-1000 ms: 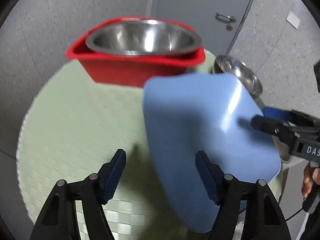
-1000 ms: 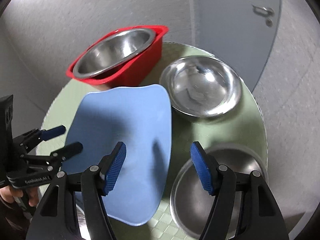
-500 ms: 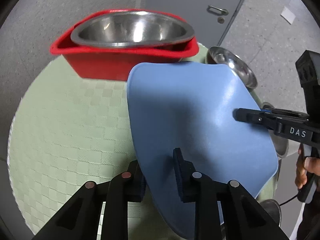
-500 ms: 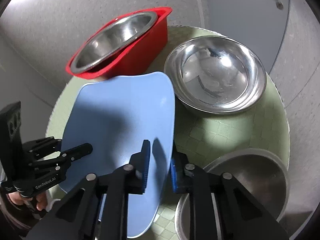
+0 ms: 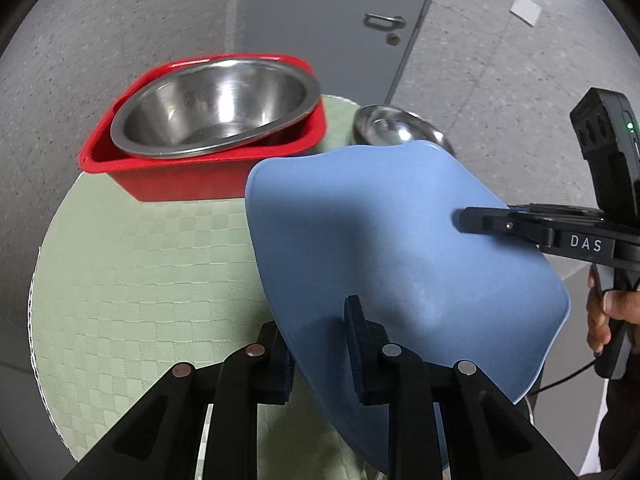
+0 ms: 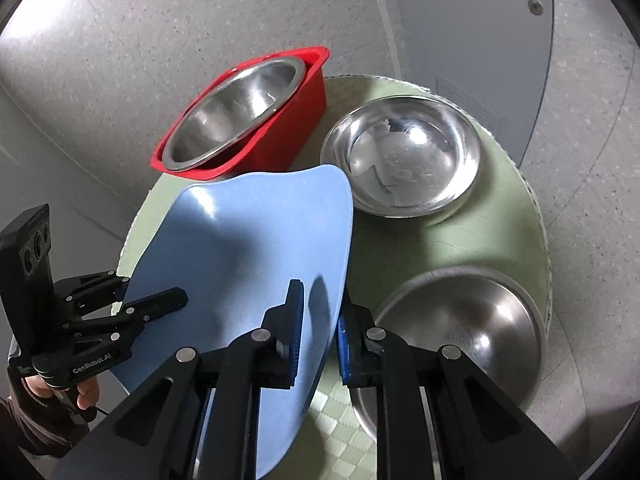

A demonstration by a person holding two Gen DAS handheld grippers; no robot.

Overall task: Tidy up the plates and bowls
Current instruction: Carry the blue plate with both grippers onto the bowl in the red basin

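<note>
A blue plate is held tilted above the round green table. My left gripper is shut on its near edge. My right gripper is shut on the plate's opposite edge; it shows from the side in the left wrist view. A steel bowl sits in a red tub at the back. A second steel bowl stands upright on the table. A third steel bowl lies upside down beside the right gripper.
The table is small and its edge is close on all sides. Grey walls and a grey door stand behind it. The red tub and steel bowl in it stand just beyond the plate.
Both grippers were open around the plate's edges one second ago and have shut on it. The plate has lifted and tilted, with both grippers holding it.
</note>
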